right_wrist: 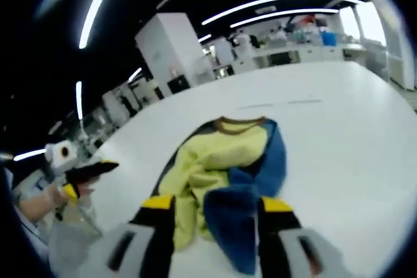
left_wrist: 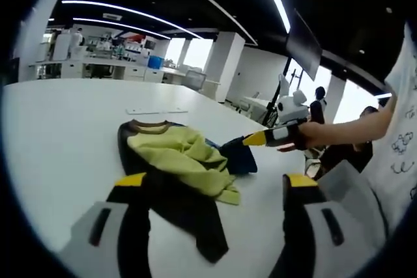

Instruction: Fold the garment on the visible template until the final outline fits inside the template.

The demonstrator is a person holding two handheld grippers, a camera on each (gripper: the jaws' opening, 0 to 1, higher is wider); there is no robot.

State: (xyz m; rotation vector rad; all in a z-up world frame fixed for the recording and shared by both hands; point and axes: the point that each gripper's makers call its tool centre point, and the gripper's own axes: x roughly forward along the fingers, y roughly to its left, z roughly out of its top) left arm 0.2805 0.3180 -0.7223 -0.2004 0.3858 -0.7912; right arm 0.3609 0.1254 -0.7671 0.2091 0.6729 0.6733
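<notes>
- The right gripper (right_wrist: 212, 208) is closed on the blue sleeve (right_wrist: 236, 222) of the garment (right_wrist: 215, 157), the cloth pinched between its yellow-tipped jaws.
- The left gripper (left_wrist: 218, 183) hangs open above the near edge of the garment (left_wrist: 179, 161), jaws wide apart with nothing between them.
- The garment lies crumpled on the white worktop (left_wrist: 58, 128), yellow panel up, brown collar (right_wrist: 241, 122) at the far end.

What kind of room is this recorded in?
Likely an open-plan lab or workshop: a big white table holds the garment, with cluttered workbenches behind, long ceiling light strips, and a white robot-like machine standing nearby.
</notes>
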